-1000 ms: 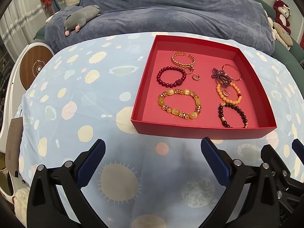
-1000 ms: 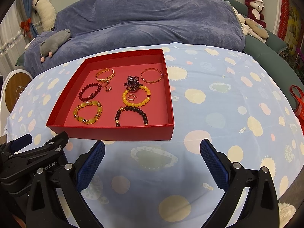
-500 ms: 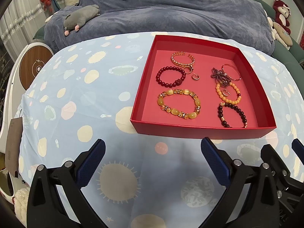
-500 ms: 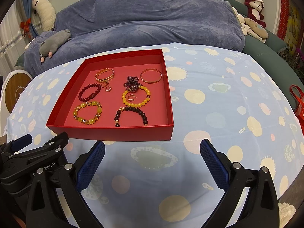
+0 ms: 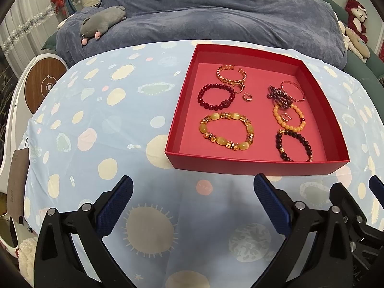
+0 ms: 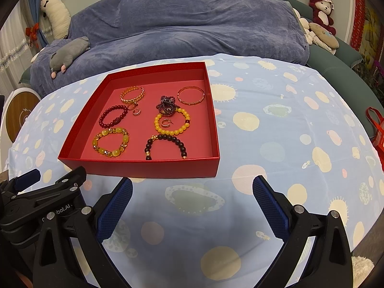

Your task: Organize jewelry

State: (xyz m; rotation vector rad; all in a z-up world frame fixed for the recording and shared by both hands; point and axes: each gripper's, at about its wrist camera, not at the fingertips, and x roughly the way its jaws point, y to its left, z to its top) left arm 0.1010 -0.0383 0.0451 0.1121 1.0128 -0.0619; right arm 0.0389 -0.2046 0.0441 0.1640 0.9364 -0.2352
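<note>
A red tray (image 5: 252,168) (image 6: 144,168) sits on the blue spotted tablecloth and holds several bracelets and small rings: a yellow stone bracelet (image 5: 226,132) (image 6: 110,142), a dark red bead bracelet (image 5: 216,96), an orange bead bracelet (image 6: 171,121), a dark bead bracelet (image 6: 165,145), a purple bead bundle (image 6: 166,105), a gold chain bracelet (image 5: 231,74) and a thin gold bangle (image 6: 190,94). My left gripper (image 5: 193,204) is open and empty, just in front of the tray. My right gripper (image 6: 192,204) is open and empty, in front of the tray's right corner.
A sofa under a blue cover (image 6: 192,28) stands behind the table, with a grey plush toy (image 5: 103,22) on it. More plush toys (image 6: 321,7) sit at the right. A round wooden-faced device (image 5: 45,85) stands at the left. A red bag (image 6: 376,129) hangs off the right.
</note>
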